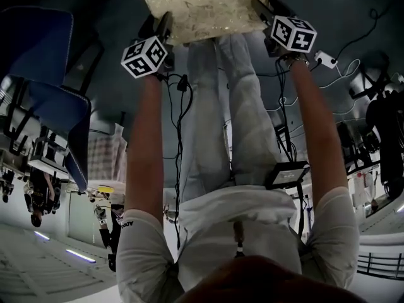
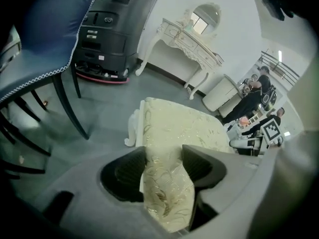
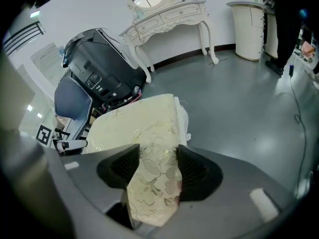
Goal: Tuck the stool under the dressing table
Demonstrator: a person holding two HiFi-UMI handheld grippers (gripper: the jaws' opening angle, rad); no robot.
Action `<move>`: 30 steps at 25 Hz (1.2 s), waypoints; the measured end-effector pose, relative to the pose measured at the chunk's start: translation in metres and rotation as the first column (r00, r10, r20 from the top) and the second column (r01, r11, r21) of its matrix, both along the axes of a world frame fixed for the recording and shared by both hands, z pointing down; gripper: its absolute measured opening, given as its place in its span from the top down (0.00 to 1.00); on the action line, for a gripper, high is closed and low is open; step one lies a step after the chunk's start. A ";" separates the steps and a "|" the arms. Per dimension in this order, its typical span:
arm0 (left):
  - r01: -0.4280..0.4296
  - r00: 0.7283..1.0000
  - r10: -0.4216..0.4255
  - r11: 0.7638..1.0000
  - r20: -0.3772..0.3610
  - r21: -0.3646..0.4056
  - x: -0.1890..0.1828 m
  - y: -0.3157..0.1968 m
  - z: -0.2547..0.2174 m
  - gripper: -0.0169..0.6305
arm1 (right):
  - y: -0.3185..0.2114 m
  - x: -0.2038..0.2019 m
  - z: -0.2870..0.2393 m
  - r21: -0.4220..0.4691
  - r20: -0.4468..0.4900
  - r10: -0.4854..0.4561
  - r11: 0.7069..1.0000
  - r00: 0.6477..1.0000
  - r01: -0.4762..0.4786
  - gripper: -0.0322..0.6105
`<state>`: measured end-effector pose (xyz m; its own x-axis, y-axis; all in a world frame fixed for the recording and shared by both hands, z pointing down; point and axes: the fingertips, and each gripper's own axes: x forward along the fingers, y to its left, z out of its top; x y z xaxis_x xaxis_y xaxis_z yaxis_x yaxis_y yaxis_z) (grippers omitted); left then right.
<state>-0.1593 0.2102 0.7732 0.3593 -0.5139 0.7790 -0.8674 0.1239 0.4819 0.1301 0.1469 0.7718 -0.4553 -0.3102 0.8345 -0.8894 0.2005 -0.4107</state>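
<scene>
Between the pads of the left claw [image 2: 164,158] runs one edge of the stool [image 2: 182,126], its cream brocade cushion. The jaws stand wide astride it and the cloth brushes both pads, but I judge that they are not yet clamped. The rest of the seat stretches ahead of this claw and to its right. The right claw [image 3: 152,171] straddles the opposite edge in the same way, spread wide and not squeezing, with the seat ahead of it and to its left.

To do this step well, both claws should bite deep onto the firm rim, not only the loose fabric. They should close together and at matching spots, so the stool lifts or slides level and does not swing.

For room, a blue chair [image 2: 45,39] stands close on the left claw's left, its dark legs near the stool's corner. A black machine [image 2: 112,34] sits ahead of that claw to the left, beside one end of the dressing table [image 2: 192,39]. The table waits well apart from the stool, straight ahead of both claws. The grey floor [image 3: 239,98] between them looks bare. Right of the right claw a white cabinet [image 3: 246,29] stands past the table's leg, and a cable [image 3: 299,113] trails along the floor, so the straight middle path is the safest.
</scene>
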 end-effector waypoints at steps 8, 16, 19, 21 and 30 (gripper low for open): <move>-0.049 0.998 0.049 0.998 0.031 -0.030 0.000 -0.013 0.004 0.63 | -0.005 0.000 0.003 0.002 -0.011 -0.007 1.000 1.000 0.007 0.61; -0.124 0.992 0.123 0.991 0.027 0.046 0.001 -0.071 0.001 0.63 | -0.042 0.004 0.000 0.036 -0.040 0.060 0.998 0.997 -0.058 0.63; -0.154 0.988 0.152 0.986 0.025 0.065 0.013 -0.104 0.000 0.63 | -0.067 0.017 0.000 0.045 -0.051 0.084 0.996 0.995 -0.082 0.63; -0.176 0.984 0.174 0.982 0.028 0.073 0.019 -0.127 0.001 0.63 | -0.085 0.024 0.002 0.054 -0.057 0.101 0.994 0.993 -0.098 0.63; -0.227 0.974 0.225 0.966 0.034 0.121 0.035 -0.202 -0.003 0.64 | -0.141 0.040 -0.001 0.107 -0.050 0.187 0.978 0.981 -0.181 0.64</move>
<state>-0.1247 0.0081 0.7702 0.4622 -0.5133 0.7231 -0.8757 -0.1357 0.4634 0.1701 0.0061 0.7709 -0.3332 -0.4683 0.8183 -0.9371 0.0687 -0.3422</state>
